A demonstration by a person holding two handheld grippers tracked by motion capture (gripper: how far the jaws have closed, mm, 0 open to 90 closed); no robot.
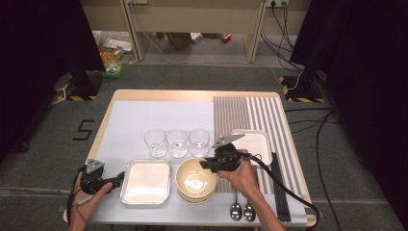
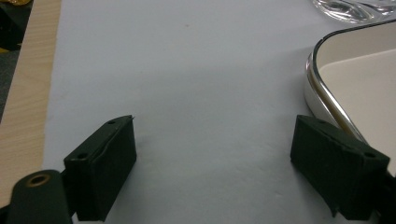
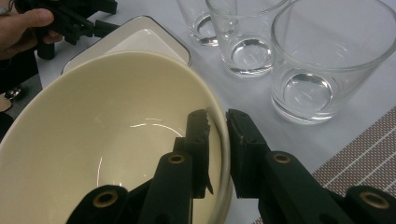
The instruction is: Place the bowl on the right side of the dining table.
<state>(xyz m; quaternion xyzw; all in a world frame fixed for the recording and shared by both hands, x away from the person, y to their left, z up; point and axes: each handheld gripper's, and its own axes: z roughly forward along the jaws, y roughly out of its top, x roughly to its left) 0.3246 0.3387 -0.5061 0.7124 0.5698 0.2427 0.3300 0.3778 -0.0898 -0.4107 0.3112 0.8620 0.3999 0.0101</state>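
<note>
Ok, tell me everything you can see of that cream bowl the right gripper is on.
The cream bowl is round, glossy and empty, ceramic or hard plastic by its look, with ceiling light glinting inside. It sits upright on top of at least one more like it, on the pale mat near the table's front edge, between the steel-rimmed tray and the striped mat. The right gripper straddles its rim, one jaw inside, one outside, closed onto it or nearly so. Three glasses stand just behind.
</note>
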